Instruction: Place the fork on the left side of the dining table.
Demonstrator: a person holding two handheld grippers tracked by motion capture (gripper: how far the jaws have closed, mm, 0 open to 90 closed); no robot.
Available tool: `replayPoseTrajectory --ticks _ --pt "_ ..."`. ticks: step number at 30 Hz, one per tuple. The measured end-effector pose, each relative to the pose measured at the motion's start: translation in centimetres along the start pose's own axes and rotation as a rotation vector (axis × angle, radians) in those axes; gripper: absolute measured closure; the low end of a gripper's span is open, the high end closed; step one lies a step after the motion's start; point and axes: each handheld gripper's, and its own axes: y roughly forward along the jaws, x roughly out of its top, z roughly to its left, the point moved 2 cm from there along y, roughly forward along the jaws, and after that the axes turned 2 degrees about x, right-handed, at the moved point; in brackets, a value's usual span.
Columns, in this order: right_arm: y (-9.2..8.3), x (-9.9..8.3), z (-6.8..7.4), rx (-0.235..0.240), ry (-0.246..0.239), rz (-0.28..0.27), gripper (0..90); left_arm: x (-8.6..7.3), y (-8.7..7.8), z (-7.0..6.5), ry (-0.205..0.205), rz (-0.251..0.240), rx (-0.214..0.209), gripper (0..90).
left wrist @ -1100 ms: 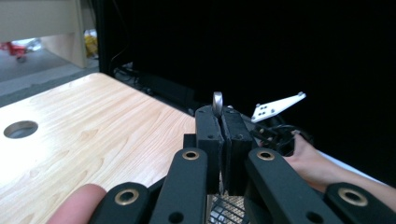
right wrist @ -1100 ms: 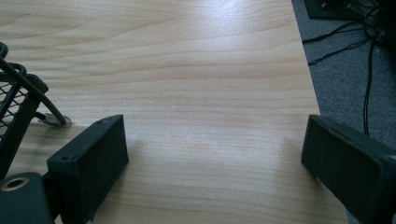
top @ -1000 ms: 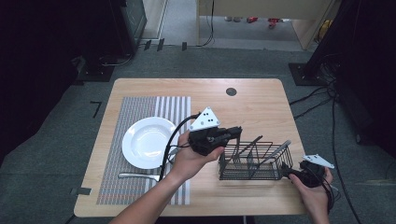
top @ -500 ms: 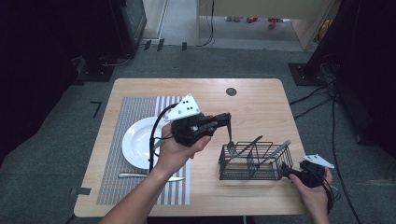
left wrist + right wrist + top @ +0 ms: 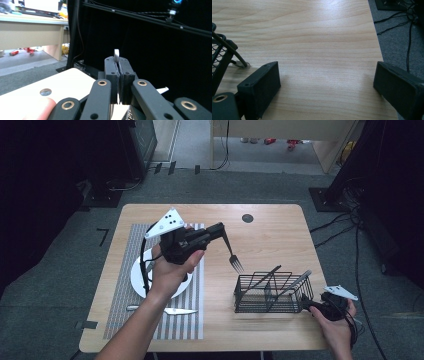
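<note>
The wooden desk (image 5: pixel 270 235) takes up the middle of the high view, with a round dark hole cover (image 5: pixel 247 218) near its upper edge. A striped placemat (image 5: pixel 122 305) lies on the left part of the desk, and a white plate (image 5: pixel 137 277) sits on it, partly covered by the person's left hand (image 5: pixel 170 270). At the lower right of the desk stands a black wire rack (image 5: pixel 270 292) with cutlery handles leaning in it. The left gripper (image 5: pixel 217 230) hangs above the desk at centre left of the frame, its jaws clamped on the handle of a fork (image 5: pixel 232 257); the fork hangs tines down in the air, above bare wood between the placemat and the rack. In the left gripper view the pads are pressed together with the pale handle end (image 5: pixel 116 55) sticking up between them. The right gripper (image 5: pixel 310 304) sits at the lower right, just beside the rack's right end; the right gripper view shows its jaws spread wide over bare wood. A knife (image 5: pixel 167 310) lies on the placemat below the plate.
</note>
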Motion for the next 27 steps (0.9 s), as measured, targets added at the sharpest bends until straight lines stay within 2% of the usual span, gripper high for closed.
replayPoseTrajectory --ticks 1,4,7,9,10,11,13,15,16,18,21,24,27 --pt "0.0 0.0 0.0 0.0 0.0 0.0 6.6 0.0 -0.4 0.7 -0.02 -0.015 0.018 88.9" --pt "0.0 0.0 0.0 0.0 0.001 0.0 6.6 -0.2 -1.0 2.2 -0.041 -0.025 0.071 89.0" --pt "0.0 0.0 0.0 0.0 0.001 0.0 6.6 -0.4 -1.4 3.1 -0.072 -0.036 0.1 88.9" --pt "0.0 0.0 0.0 0.0 0.0 0.0 6.6 -0.8 -1.8 4.7 -0.106 -0.046 0.139 88.9" --pt "0.0 0.0 0.0 0.0 0.0 0.0 6.6 -0.8 -1.8 4.7 -0.106 -0.046 0.139 88.9" --pt "0.0 0.0 0.0 0.0 0.0 0.0 6.6 -1.1 -2.1 5.5 -0.117 -0.055 0.17 88.9" --pt "0.0 0.0 0.0 0.0 0.001 0.0 6.6 -1.5 -2.3 6.5 -0.145 -0.053 0.193 88.9" --pt "0.0 0.0 0.0 0.0 0.001 0.0 6.6 -1.9 -2.5 7.3 -0.157 -0.067 0.213 88.9" --pt "0.0 0.0 0.0 0.0 0.001 0.0 6.6 -1.9 -2.5 7.3 -0.157 -0.067 0.213 88.9" --pt "0.0 0.0 0.0 0.0 0.0 0.001 6.6 -2.4 -2.8 8.6 -0.191 -0.066 0.239 88.9" --pt "0.0 0.0 0.0 0.0 0.0 0.001 6.6 -3.0 -2.9 9.6 -0.204 -0.075 0.274 88.8" --pt "0.0 0.0 0.0 0.0 0.0 0.0 6.6 -3.5 -3.2 10.7 -0.201 -0.109 0.322 88.8" --pt "0.0 0.0 0.0 -0.001 0.001 0.0 6.6 -3.9 -3.6 11.7 -0.232 -0.134 0.355 88.8"
